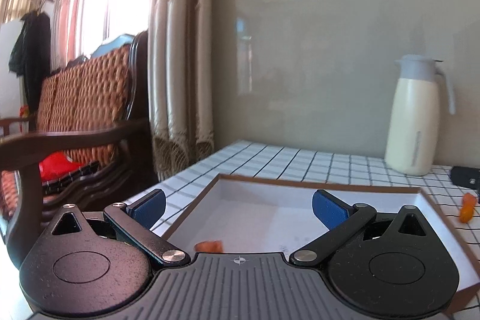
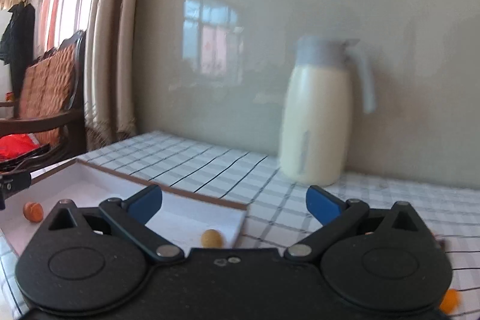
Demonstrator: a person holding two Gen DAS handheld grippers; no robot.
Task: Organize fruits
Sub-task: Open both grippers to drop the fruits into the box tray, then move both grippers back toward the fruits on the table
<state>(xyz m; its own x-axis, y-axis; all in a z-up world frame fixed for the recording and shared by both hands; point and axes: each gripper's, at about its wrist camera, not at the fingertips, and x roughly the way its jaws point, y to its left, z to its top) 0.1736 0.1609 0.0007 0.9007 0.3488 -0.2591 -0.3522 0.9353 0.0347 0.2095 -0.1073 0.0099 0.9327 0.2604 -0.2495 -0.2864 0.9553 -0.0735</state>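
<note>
A shallow white box with a brown rim [image 1: 315, 183] lies on the checked tablecloth. My left gripper [image 1: 238, 204] hangs open over it, nothing between its blue pads [image 1: 325, 209]. An orange fruit piece [image 1: 210, 246] sits inside the box, just in front of the gripper body. Another orange fruit [image 1: 468, 209] lies on the cloth right of the box. In the right wrist view my right gripper [image 2: 234, 204] is open and empty above the box's right corner [image 2: 240, 207]. A tan round fruit [image 2: 211, 238] and an orange fruit [image 2: 33, 211] rest in the box. One more orange fruit [image 2: 450, 301] lies at the lower right.
A cream jug with a pale blue lid [image 1: 415, 116] stands by the grey wall at the back right. A black object [image 1: 465, 176] lies on the cloth near it. A wooden armchair with a woven cushion [image 1: 84, 98] and curtains [image 1: 180, 50] are left of the table.
</note>
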